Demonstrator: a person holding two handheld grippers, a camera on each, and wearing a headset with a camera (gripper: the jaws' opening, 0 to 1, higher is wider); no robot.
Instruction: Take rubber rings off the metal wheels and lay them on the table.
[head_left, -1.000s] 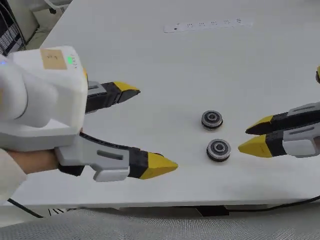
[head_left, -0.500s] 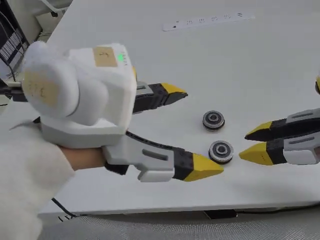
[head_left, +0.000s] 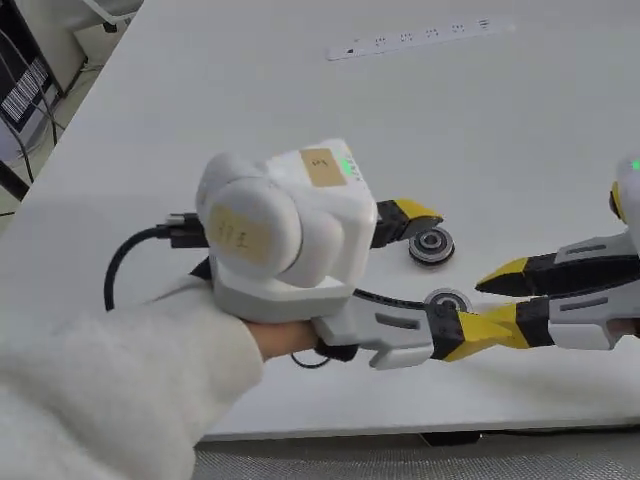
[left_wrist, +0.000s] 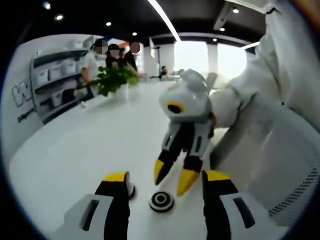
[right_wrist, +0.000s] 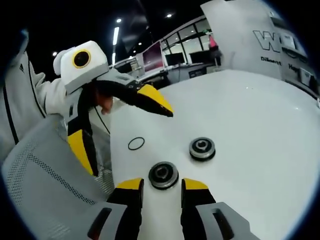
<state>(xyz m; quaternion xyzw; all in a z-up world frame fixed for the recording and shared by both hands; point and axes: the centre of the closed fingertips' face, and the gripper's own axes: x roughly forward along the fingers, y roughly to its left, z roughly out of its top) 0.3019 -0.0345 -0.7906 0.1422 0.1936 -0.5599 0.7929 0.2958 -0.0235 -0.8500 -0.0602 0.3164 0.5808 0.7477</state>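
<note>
The near wheel (right_wrist: 163, 174) sits on the desk (right_wrist: 250, 120), just ahead of the right tool (right_wrist: 163, 186), whose jaws stand a little parted and hold nothing; the left tool (head_left: 452, 270) is spread wide to either side of that wheel, likewise empty; the far wheel (right_wrist: 202, 148) lies just beyond it; one thin loose ring (right_wrist: 136, 143) lies near the near wheel, so probably one ring is off; both wheels look dark-rimmed, so most work seems left.

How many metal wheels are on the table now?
2. The near wheel lies at the tips of the open right claw. The far wheel lies beside it, further across the table. I see nothing that could hide a third.
</note>
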